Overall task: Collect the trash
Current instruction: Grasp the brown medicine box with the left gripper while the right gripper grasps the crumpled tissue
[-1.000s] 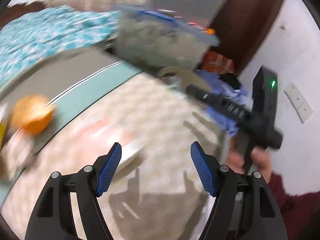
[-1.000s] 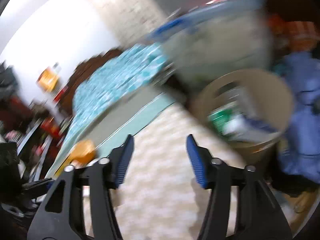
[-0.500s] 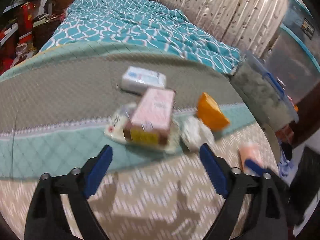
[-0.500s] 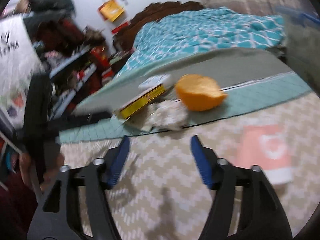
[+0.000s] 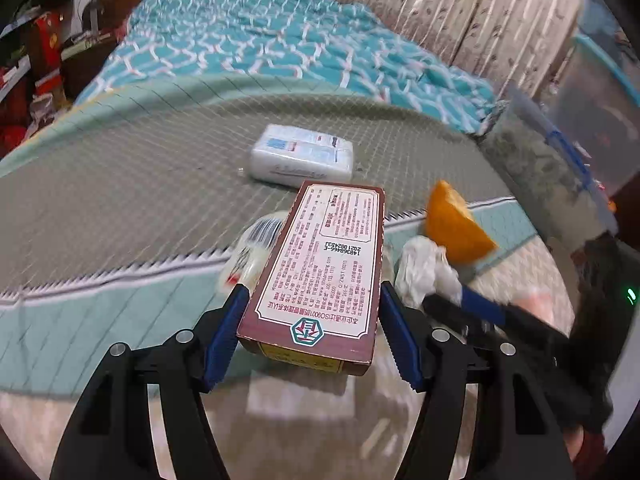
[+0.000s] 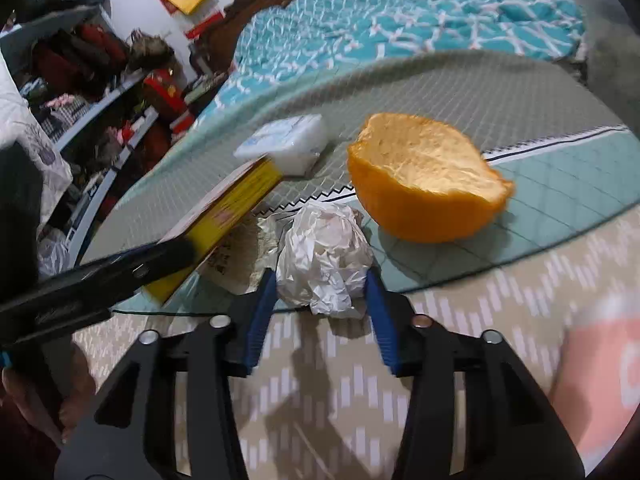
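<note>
While both claws close in on the litter, two pieces of trash are bracketed near the bed's front edge.

From the left wrist, the left gripper has its pads against the long sides of the brown carton; whether it is truly clamped, I cannot tell. Stiff and light, the carton suits this side grip. From the right wrist, the right gripper stands apart around the crumpled paper ball, beside the orange peel; soft and featherlight, the ball should squash, so take its middle.
</note>
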`<state>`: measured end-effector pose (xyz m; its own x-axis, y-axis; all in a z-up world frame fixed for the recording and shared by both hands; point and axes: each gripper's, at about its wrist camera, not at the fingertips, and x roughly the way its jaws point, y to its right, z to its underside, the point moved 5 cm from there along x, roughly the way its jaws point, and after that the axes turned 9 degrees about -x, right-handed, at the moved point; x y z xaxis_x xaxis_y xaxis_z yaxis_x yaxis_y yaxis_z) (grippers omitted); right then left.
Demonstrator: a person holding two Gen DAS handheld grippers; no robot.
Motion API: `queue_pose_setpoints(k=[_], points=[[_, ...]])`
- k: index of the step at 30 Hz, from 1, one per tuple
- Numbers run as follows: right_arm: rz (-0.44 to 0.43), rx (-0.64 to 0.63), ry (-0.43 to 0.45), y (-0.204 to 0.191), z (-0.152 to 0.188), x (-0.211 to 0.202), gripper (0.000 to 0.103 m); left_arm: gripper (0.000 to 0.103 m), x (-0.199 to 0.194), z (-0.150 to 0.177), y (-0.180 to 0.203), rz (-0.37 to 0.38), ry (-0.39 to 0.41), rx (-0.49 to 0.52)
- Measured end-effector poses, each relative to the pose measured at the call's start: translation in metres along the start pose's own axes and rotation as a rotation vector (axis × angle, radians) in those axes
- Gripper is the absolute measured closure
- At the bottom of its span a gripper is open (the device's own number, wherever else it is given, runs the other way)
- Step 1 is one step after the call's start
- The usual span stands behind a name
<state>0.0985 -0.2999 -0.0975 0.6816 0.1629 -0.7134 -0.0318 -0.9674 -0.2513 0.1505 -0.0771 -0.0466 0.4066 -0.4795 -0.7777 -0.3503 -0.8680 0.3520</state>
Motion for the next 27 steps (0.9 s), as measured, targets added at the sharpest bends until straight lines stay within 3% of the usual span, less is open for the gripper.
queue_pose_setpoints(k=[1, 3, 8, 11, 12, 13, 14, 15, 20, 26, 27], points=[[-0.012, -0.02, 0.003, -0.006, 0.007, -0.009, 0.073, 0.041, -0.013, 0.008, -0.003, 0.024, 0.017, 0.003], [-0.038, -0.041, 0.006, -0.016, 0.023, -0.024, 0.076, 0.041, -0.045, 0.031, -0.014, 0.055, 0.055, 0.013], [-0.087, -0.116, -0.043, -0.04, 0.086, -0.054, 0.076, 0.041, -0.08, 0.098, -0.032, 0.069, 0.035, -0.003], [-0.055, -0.164, -0.059, -0.046, 0.108, -0.061, 0.073, 0.04, -0.089, 0.128, -0.043, 0.015, 0.049, -0.044], [-0.041, -0.182, -0.056, -0.047, 0.109, -0.061, 0.063, 0.039, -0.091, 0.136, -0.046, -0.02, 0.067, -0.061], [-0.032, -0.189, -0.046, -0.048, 0.105, -0.061, 0.037, 0.03, -0.092, 0.139, -0.048, -0.036, 0.075, -0.072], [-0.023, -0.186, -0.025, -0.047, 0.1, -0.063, 0.025, 0.018, -0.092, 0.14, -0.048, -0.059, 0.088, -0.08], [-0.005, -0.184, 0.016, -0.046, 0.091, -0.066, 0.019, 0.015, -0.094, 0.138, -0.048, -0.085, 0.108, -0.082], [0.048, -0.178, 0.021, -0.038, 0.033, -0.033, 0.019, 0.009, -0.095, 0.124, -0.039, -0.122, 0.148, -0.019], [0.1, -0.089, -0.071, -0.016, -0.003, 0.033, 0.02, 0.009, -0.066, 0.129, -0.033, -0.207, 0.055, 0.063], [0.111, -0.101, -0.061, -0.016, -0.003, 0.033, 0.025, 0.009, -0.064, 0.132, -0.034, -0.209, 0.044, 0.066]])
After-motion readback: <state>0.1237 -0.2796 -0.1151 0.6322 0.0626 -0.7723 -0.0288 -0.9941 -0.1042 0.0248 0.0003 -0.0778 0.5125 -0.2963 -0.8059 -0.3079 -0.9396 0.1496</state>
